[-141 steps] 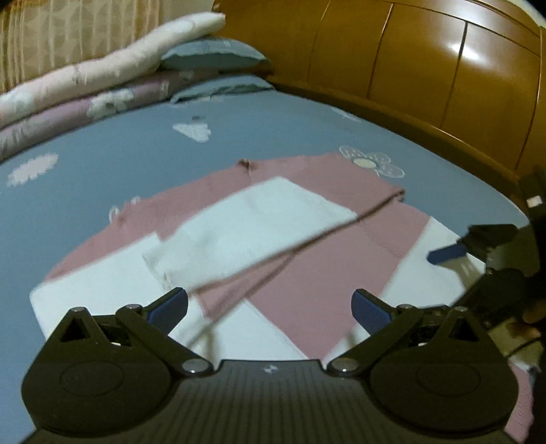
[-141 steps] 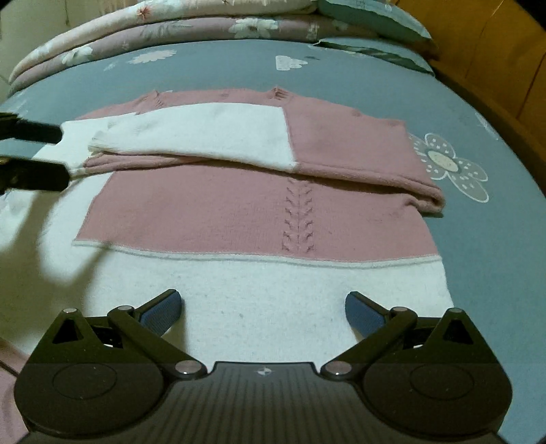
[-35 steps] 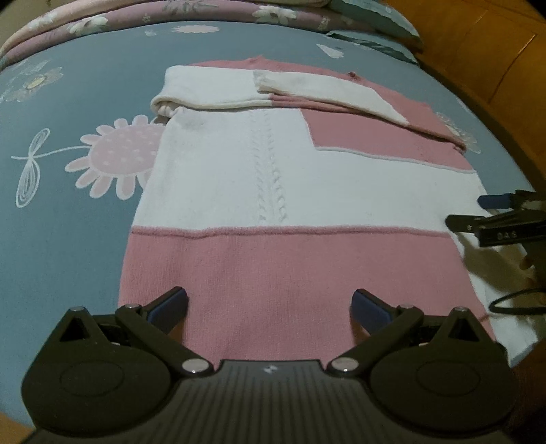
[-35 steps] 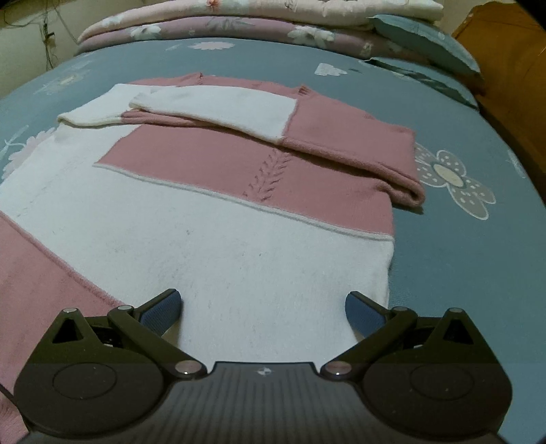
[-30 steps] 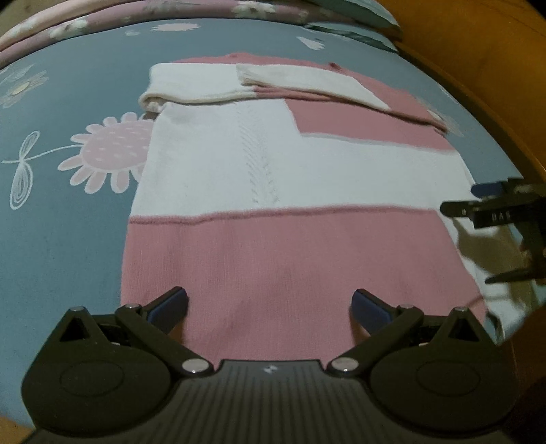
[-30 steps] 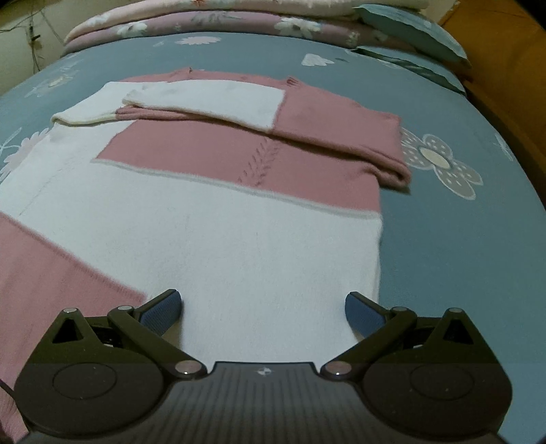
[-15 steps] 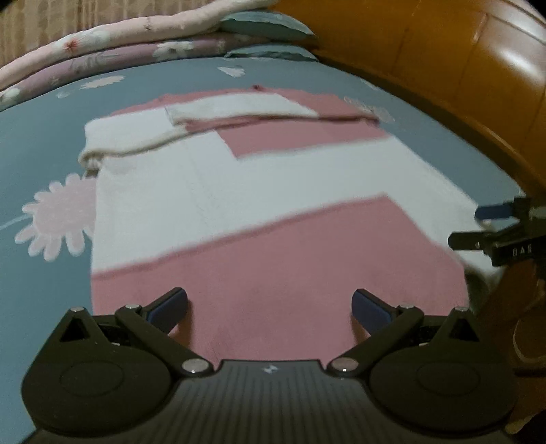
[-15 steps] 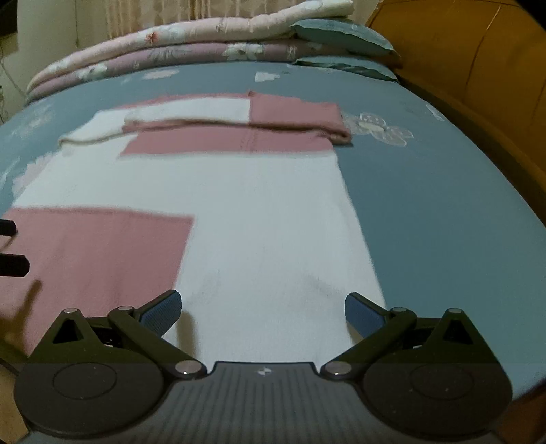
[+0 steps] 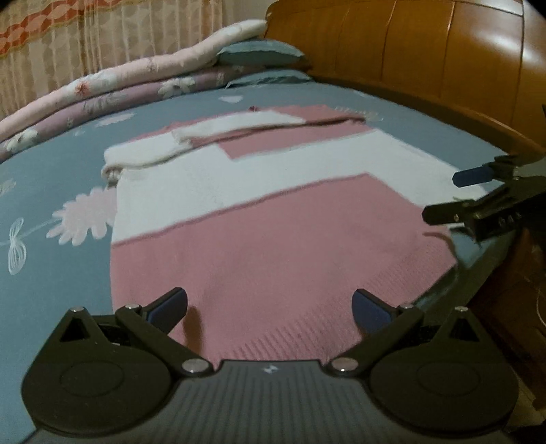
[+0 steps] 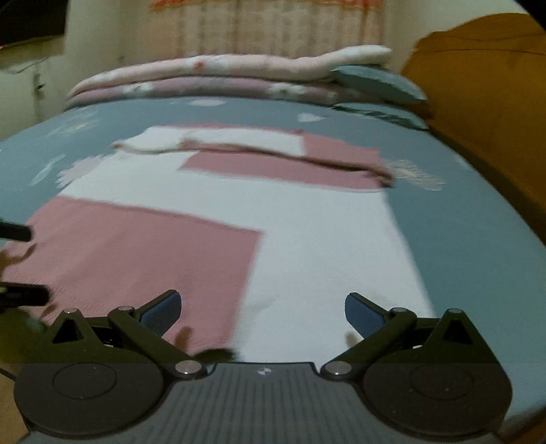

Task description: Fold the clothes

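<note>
Blue floral bedsheet (image 9: 51,170), wooden headboard (image 9: 443,58), curtain (image 10: 273,30); sweater (image 10: 307,218) flat.

Home bedroom: bed (image 9: 51,273) wearing blue floral sheet, wooden headboard (image 9: 426,51) standing alongside, folded quilts (image 10: 221,78) and pillows (image 10: 375,85) lying stacked, patterned curtains (image 9: 85,44) hanging behind.

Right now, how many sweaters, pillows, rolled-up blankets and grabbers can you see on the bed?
Sweaters: 1, the pink and white sweater
Pillows: 2, a top pillow and a lower pillow
Folded quilts: 2, a pale quilt and a mauve quilt
Grippers: 2, the left gripper and the right gripper
Total: 7
</note>
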`<state>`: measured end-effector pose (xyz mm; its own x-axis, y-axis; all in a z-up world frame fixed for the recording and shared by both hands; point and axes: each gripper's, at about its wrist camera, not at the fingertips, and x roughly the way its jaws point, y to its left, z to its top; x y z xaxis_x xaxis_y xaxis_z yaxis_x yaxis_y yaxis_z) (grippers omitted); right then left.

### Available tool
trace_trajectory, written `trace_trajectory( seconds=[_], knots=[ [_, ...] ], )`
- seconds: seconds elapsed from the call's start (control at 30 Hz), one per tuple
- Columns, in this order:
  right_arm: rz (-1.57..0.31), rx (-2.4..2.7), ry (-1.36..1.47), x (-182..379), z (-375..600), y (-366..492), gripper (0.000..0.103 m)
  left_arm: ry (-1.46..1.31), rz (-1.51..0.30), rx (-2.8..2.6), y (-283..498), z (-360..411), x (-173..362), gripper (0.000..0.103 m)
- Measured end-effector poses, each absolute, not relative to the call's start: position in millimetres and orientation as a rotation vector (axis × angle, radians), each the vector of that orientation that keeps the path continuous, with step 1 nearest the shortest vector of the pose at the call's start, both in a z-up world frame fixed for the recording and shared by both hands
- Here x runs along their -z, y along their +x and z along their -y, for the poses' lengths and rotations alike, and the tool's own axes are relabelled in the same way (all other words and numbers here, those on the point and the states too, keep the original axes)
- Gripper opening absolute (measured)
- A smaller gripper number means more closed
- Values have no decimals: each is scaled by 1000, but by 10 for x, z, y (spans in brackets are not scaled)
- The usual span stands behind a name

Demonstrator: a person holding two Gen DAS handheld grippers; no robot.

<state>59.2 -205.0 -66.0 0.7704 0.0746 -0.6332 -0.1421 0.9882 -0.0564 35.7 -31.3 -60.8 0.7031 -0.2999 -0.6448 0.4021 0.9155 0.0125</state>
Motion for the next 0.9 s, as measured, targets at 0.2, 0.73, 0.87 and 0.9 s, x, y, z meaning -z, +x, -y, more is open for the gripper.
trace_trajectory(
  seconds=[0.2,0.73,0.87,0.9],
  knots=[
    [-692,-157,-125,734,2033,361,103,140,-697,391,242,246,621,102],
    [-643,-97,-170,625,2385,-137,103,597,-501,821,260,1357,564,102],
    [-642,-55,-153,628,2471,-189,103,669,-462,796,314,1466,630,102],
    [-639,-50,-152,628,2481,-197,103,669,-459,782,346,1469,619,102]
  ],
)
